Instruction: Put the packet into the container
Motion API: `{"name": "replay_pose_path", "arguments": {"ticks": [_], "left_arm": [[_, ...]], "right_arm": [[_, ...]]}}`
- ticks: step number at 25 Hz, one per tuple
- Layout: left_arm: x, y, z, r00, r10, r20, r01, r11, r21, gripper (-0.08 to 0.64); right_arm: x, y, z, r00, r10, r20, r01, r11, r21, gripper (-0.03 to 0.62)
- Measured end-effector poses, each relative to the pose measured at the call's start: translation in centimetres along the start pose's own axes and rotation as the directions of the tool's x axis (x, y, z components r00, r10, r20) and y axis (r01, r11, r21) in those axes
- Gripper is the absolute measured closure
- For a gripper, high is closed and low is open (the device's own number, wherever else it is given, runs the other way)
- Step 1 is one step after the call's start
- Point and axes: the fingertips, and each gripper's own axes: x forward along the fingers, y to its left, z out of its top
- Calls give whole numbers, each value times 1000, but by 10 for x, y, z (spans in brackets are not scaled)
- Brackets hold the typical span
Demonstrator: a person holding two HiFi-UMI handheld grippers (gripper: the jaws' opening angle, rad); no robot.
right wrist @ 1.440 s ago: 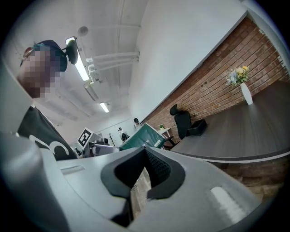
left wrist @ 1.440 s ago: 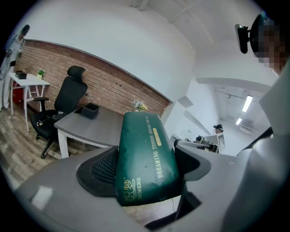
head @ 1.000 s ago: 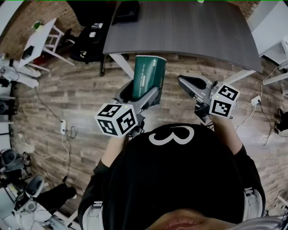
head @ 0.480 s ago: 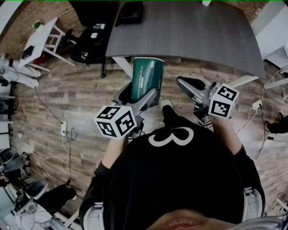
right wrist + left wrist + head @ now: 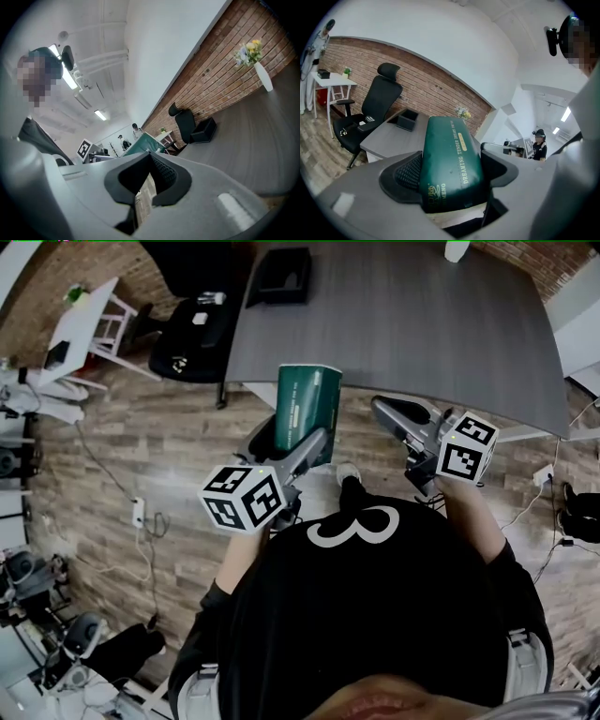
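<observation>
A dark green packet (image 5: 305, 409) with gold print stands upright between the jaws of my left gripper (image 5: 291, 435), which is shut on its lower part. In the left gripper view the packet (image 5: 450, 159) fills the gap between the jaws. A black open container (image 5: 286, 276) sits at the far left corner of the dark grey table (image 5: 422, 315), well ahead of the packet. The container (image 5: 407, 119) also shows past the packet. My right gripper (image 5: 382, 411) is held beside the left one, shut with nothing in it; its view shows the container (image 5: 202, 130) far off.
A black office chair (image 5: 192, 329) stands left of the table. A white vase with flowers (image 5: 255, 61) is on the table's far end. A white side table (image 5: 80, 320) is at the far left. Cables lie on the wood floor (image 5: 122, 456).
The table has come nearer in the head view and the black container now shows fully. Both grippers keep their pose, with the packet still held.
</observation>
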Motion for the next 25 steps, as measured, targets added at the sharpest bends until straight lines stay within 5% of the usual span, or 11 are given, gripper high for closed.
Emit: {"name": "replay_pose_path", "arguments": {"ticks": [11,25], "left_arm": [[80,65,80,998,51,38,-52,999,15,150],[125,96,156,996,33,77,-39,996,77,150]], "right_arm": [[64,-87,54,1000,17,-4,-17,1000,2,591],[95,-122,113,999,13,40,-11,999,-45,591]]}}
